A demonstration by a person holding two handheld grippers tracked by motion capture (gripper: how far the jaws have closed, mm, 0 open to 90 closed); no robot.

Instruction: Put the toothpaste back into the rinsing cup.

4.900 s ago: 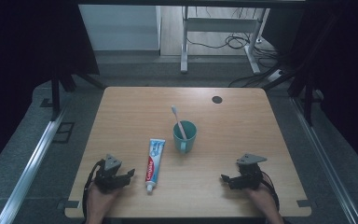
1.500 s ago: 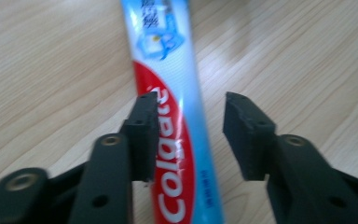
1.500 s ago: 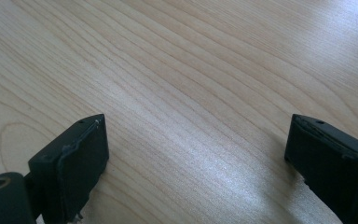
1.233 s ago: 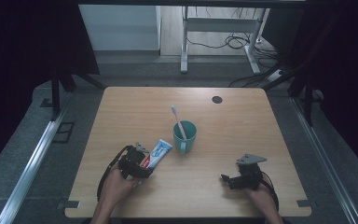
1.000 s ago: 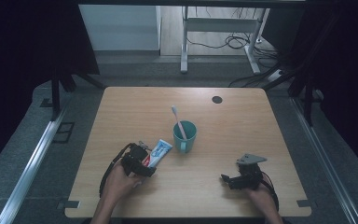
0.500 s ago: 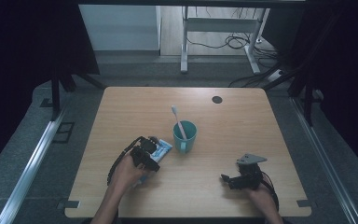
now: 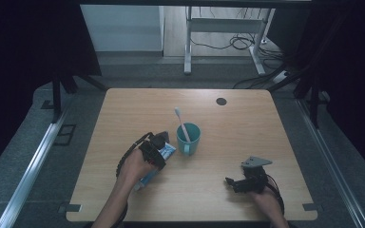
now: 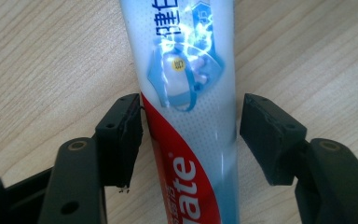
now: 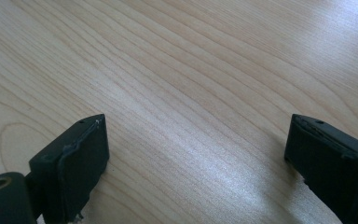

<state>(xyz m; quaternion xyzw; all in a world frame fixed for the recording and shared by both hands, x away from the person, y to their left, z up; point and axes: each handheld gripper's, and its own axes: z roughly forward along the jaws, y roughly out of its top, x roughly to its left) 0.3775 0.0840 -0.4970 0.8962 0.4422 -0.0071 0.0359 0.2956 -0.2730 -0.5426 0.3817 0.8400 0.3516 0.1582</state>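
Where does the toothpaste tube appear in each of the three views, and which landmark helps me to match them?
High view: the toothpaste tube lies lower left of centre, partly under the left gripper, just left of the teal cup.
Left gripper view: the tube runs from the top centre to the bottom, between the open jaws.
Right gripper view: not in it.
Shared landmark: the light wooden table, whose grain shows in all three views.

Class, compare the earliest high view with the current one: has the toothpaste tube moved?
Yes. The toothpaste tube has swung: its far end now points toward the green cup, with the left gripper straddling it.
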